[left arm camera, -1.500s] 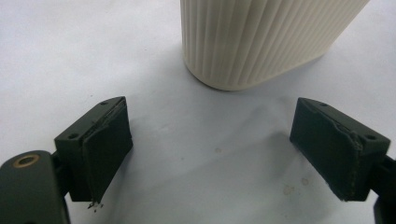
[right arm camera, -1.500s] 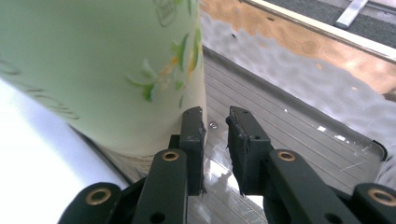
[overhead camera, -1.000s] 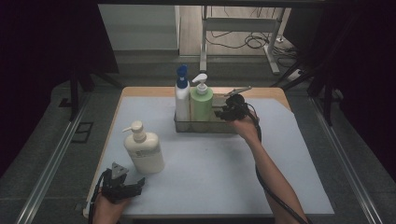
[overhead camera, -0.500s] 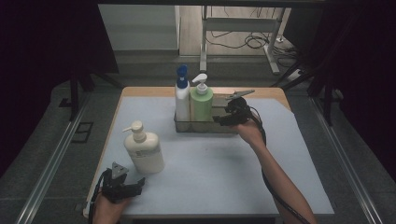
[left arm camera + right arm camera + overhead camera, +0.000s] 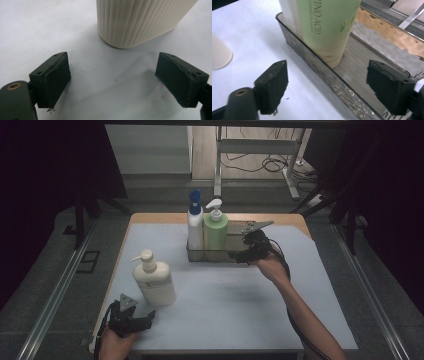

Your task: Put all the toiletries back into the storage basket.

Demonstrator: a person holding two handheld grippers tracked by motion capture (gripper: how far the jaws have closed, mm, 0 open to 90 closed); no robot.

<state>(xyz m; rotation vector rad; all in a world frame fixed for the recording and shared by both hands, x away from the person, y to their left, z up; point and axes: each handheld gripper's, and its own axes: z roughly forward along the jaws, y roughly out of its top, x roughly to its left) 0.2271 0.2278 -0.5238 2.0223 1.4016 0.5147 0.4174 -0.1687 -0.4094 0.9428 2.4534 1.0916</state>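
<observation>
Right gripper view: glossy green bottle (image 5: 325,27), ribbed tray (image 5: 362,72).

The high view looks forward and down over the whole table (image 5: 225,310). Each gripper view sits close above the cloth, looking along its own jaws; both share the cream bottle (image 5: 140,22) ahead.

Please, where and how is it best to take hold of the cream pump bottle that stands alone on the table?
Probably grip the cream pump bottle low on its ribbed body, across the narrow width, coming level from the person's side. The left gripper already faces it, jaws open. The body is upright, flattened and oval; the pump head is thin and could turn.
</observation>
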